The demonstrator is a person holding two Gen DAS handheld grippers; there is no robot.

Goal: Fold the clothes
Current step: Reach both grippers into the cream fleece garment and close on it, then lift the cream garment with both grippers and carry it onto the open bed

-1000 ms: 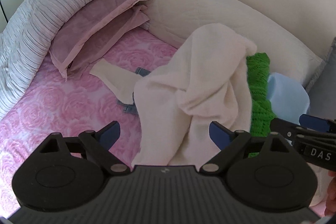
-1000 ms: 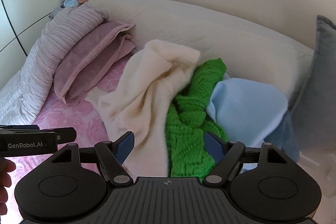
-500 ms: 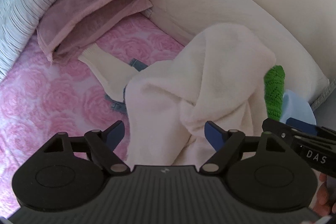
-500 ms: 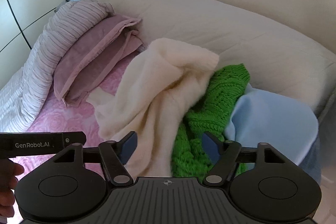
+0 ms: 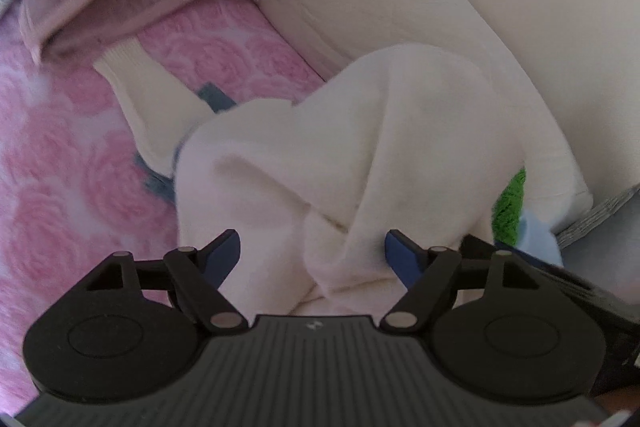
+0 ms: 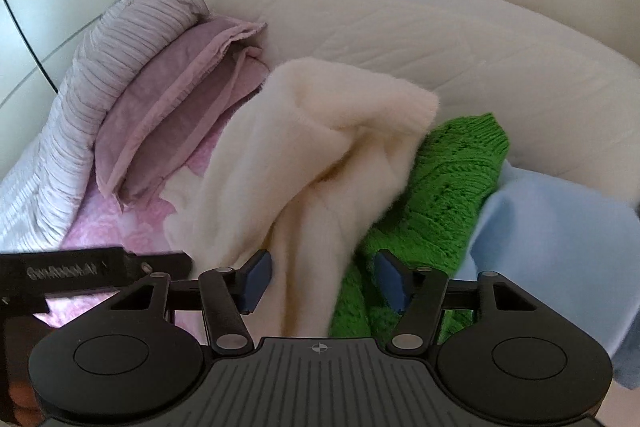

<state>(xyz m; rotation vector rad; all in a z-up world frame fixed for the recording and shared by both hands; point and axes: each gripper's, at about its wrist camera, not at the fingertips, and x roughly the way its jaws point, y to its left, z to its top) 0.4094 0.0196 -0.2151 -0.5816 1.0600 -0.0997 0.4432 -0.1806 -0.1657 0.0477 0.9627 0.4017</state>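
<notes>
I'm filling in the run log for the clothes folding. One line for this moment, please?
phase: approach | left gripper: open, closing, over cream sweater | right gripper: open, closing, sweater fold between pads, no grip | green knit: untouched

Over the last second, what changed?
Both tools came down closer to the cream sweater, jaws closing in. Left tool and right tool now straddle its folds, but the pads aren't pressing yet; nothing is held. The green knit, blue garment and pillows stayed put.
</notes>
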